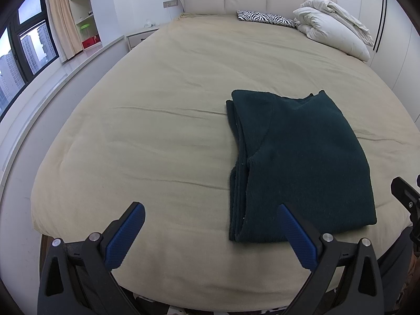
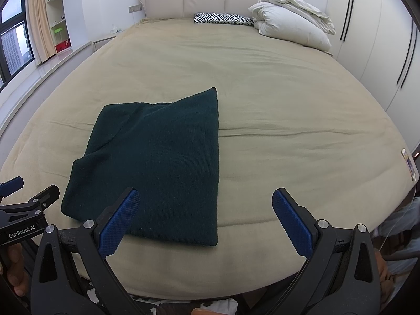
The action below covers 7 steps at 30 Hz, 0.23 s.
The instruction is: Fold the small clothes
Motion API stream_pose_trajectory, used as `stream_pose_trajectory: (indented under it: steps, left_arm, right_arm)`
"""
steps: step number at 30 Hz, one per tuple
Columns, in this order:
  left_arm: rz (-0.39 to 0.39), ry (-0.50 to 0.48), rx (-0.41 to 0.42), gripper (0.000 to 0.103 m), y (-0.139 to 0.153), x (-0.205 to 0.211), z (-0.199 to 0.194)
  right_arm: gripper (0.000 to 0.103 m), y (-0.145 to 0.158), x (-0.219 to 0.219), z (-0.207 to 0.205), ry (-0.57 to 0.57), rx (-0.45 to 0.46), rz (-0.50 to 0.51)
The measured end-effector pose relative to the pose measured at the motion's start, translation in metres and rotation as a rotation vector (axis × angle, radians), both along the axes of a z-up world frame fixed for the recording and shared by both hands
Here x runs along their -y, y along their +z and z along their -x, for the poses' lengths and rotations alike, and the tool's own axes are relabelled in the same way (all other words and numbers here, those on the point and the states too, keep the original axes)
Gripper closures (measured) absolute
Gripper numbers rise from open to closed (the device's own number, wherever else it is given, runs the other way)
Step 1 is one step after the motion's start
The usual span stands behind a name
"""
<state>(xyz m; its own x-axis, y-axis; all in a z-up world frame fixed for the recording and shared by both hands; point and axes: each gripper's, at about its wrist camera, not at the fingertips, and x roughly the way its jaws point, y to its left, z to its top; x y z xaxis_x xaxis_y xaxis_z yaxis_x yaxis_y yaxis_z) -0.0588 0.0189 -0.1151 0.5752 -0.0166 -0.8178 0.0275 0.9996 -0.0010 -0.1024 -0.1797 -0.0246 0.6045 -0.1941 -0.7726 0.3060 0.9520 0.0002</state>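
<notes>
The dark green garment [image 2: 157,162] lies folded near the near edge of the bed [image 2: 262,92], both the left gripper [image 1: 210,233] and right gripper [image 2: 206,223] spread wide and empty above it — a careless grab of one layer could undo the stack.

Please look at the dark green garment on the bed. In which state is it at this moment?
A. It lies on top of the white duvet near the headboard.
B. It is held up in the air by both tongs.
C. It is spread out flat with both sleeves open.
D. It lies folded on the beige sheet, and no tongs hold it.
D: the dark green garment lies folded on the beige sheet, with the left tongs and right tongs open and empty.
</notes>
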Motion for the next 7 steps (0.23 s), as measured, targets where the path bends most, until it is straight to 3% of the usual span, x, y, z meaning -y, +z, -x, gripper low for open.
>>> stream_pose_trajectory:
  steps: [7]
  left_arm:
    - [-0.003, -0.002, 0.006, 0.0, -0.0013, -0.0008, 0.0001]
  right_arm:
    - [0.0, -0.0018, 0.0004, 0.0008, 0.0, 0.001, -0.002]
